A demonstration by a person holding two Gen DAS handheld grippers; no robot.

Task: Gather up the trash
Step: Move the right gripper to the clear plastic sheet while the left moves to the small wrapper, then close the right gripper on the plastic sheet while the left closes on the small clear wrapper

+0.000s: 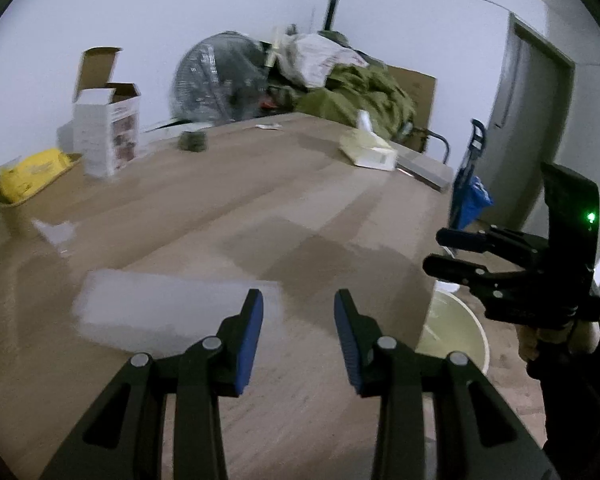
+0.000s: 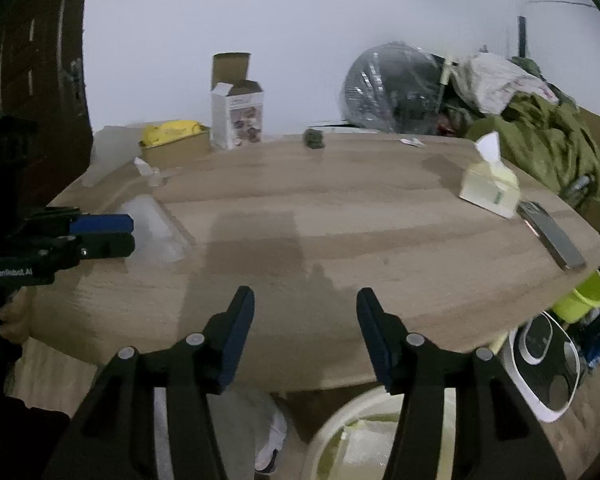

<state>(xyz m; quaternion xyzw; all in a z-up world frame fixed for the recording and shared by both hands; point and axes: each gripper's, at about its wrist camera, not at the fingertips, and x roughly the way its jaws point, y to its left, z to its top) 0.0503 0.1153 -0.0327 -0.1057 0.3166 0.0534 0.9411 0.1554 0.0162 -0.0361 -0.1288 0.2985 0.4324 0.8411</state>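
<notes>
My left gripper (image 1: 299, 320) hovers open over the near part of the wooden table (image 1: 260, 216), with nothing between its blue pads. Just ahead and to its left a clear plastic wrapper (image 1: 168, 308) lies flat on the table. My right gripper (image 2: 306, 312) is open and empty past the table's front edge, above a pale round bin (image 2: 356, 440) on the floor that holds some clear and yellowish scraps. From the right wrist view the left gripper (image 2: 132, 233) is beside the wrapper (image 2: 156, 228). The left wrist view shows the right gripper (image 1: 434, 251) beyond the table's right edge, over the bin (image 1: 456, 336).
Far on the table stand an open white carton (image 2: 236, 120), a yellow pack in a cardboard tray (image 2: 172, 132), a small dark green lump (image 2: 315, 138), a small white scrap (image 2: 412, 142), a tissue box (image 2: 490, 186) and a grey flat slab (image 2: 552, 236). A fan and heaped green cloth lie behind.
</notes>
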